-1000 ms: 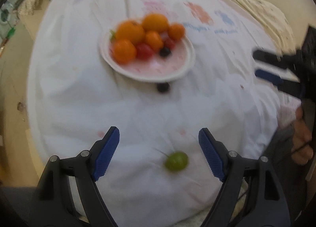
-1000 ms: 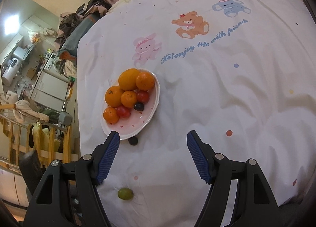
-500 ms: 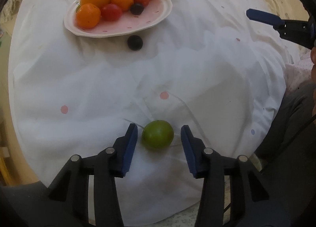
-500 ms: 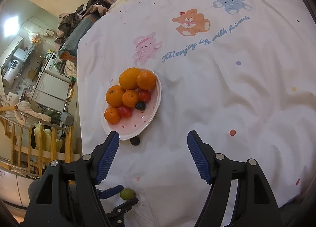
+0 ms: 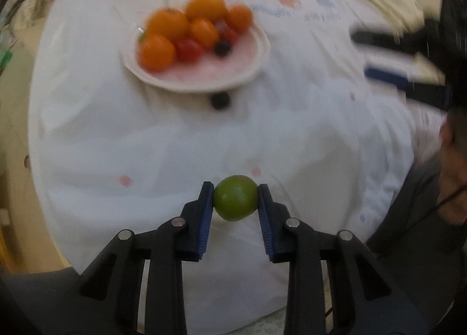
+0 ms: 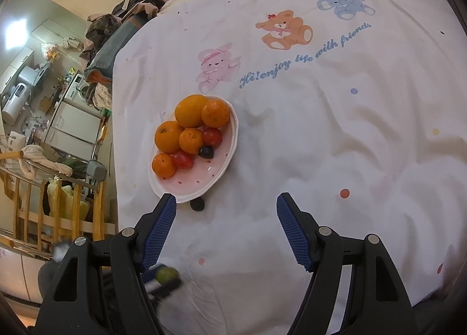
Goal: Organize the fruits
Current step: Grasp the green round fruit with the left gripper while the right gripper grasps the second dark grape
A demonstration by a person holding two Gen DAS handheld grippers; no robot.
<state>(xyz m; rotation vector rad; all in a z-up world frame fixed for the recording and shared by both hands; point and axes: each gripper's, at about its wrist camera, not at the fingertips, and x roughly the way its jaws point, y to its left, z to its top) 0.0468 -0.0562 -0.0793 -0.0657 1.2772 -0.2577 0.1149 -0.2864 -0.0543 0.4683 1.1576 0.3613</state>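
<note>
Bedsheet (image 5: 163, 160); green fruit (image 5: 235, 197) between hand-held gripper (image 5: 235, 200) pads.

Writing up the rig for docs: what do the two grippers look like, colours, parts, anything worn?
Both the left gripper and the right gripper look alike: black plastic scissor-style arms with silver round pivot pins, and two fingers faced with ribbed blue pads. No markings show. In the left wrist view a thin dark cord hangs over grey clothing at the right edge.

Bare sheet (image 6: 321, 160) right of plate (image 6: 227, 157) — open passage; dark grape (image 6: 197, 204) blocks plate's near rim.
</note>
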